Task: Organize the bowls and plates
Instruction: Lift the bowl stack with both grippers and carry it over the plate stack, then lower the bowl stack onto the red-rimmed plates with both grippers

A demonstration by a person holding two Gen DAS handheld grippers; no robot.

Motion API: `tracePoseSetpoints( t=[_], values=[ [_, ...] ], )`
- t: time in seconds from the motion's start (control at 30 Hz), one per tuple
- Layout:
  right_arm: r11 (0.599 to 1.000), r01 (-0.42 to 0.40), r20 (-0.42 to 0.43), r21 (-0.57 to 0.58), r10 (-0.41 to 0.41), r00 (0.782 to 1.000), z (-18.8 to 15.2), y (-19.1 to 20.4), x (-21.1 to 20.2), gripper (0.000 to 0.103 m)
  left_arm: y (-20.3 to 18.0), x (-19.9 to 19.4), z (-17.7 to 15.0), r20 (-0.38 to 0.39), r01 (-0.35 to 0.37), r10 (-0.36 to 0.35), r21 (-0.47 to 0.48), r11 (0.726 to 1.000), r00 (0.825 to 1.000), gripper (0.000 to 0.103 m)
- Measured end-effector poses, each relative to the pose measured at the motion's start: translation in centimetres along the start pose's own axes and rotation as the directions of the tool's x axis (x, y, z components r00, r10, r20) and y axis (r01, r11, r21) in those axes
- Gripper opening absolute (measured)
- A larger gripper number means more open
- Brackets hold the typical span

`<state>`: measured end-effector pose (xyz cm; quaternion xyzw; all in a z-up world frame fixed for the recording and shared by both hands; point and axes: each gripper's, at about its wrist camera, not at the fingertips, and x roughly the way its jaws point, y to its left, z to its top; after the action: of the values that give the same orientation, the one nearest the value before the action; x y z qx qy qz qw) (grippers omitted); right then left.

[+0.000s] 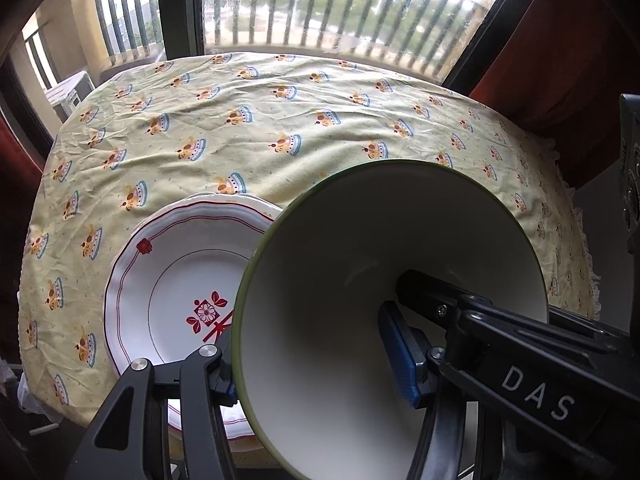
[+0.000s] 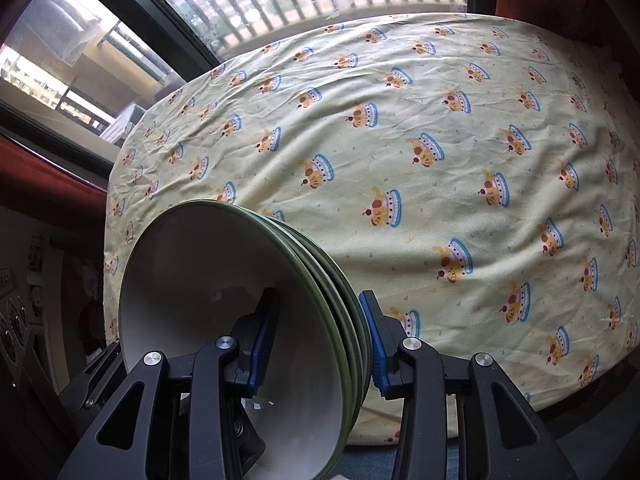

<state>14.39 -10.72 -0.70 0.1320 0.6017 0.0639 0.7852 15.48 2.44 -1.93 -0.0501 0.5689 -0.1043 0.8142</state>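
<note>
Bowls (image 2: 240, 320), nested into one green-rimmed stack of several, hung in the air between both tools, tipped so that the white inside of the top one faced the cameras. Nearest in the right wrist view, the right gripper (image 2: 316, 344) was partly closed across the stack's wall, one blue pad (image 2: 262, 344) inside the top bowl and the other against the outermost rims. In the left wrist view the left gripper (image 1: 320, 364) clamped the opposite side in the same way, a blue pad (image 1: 398, 360) pressed to the inner wall and its partner outside the rim at the lower left. The top bowl was empty; what the lower ones held could not be seen, though they sat tight together. Carrying this well seemed to call for both hands travelling together at an even pace, since a nested stack gripped only by its walls could slip or fan apart if one side led, and the tilt ought to be levelled before lowering. Just beyond the stack in the left view, plates (image 1: 176, 280) with red trim and a red flower lay stacked on the tablecloth (image 1: 280, 120), the top plate empty. Farther off the yellow patterned cloth was otherwise bare up to the window (image 1: 320, 4) and its railing, so room for setting down beside the plates looked plentiful.
</note>
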Motion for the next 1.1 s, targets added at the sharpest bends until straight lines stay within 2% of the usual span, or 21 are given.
tracePoseSetpoints(
  t=[0.3,0.67,0.9,1.1],
  values=[
    [0.999,0.034,0.004,-0.019,-0.034,0.999,0.1,4.5,1.5,0.044,4.5,-0.4,0.3,-0.011,0.018,-0.018,-0.020,1.000,1.000,0.058],
    [0.999,0.046,-0.048,-0.005,-0.046,0.998,-0.3,8.4,4.5,0.044,9.3,0.4,-0.1,-0.074,0.021,-0.025,-0.047,0.999,0.997,0.058],
    [0.998,0.058,-0.057,-0.016,-0.059,0.997,0.1,10.4,5.4,0.044,10.9,0.4,0.3,-0.079,0.020,-0.025,-0.055,0.998,0.997,0.058],
    [0.998,0.060,-0.062,0.003,-0.060,0.996,0.5,10.4,5.9,0.044,10.4,0.5,1.0,-0.059,-0.011,0.011,0.006,1.000,0.998,0.058]
  ],
)
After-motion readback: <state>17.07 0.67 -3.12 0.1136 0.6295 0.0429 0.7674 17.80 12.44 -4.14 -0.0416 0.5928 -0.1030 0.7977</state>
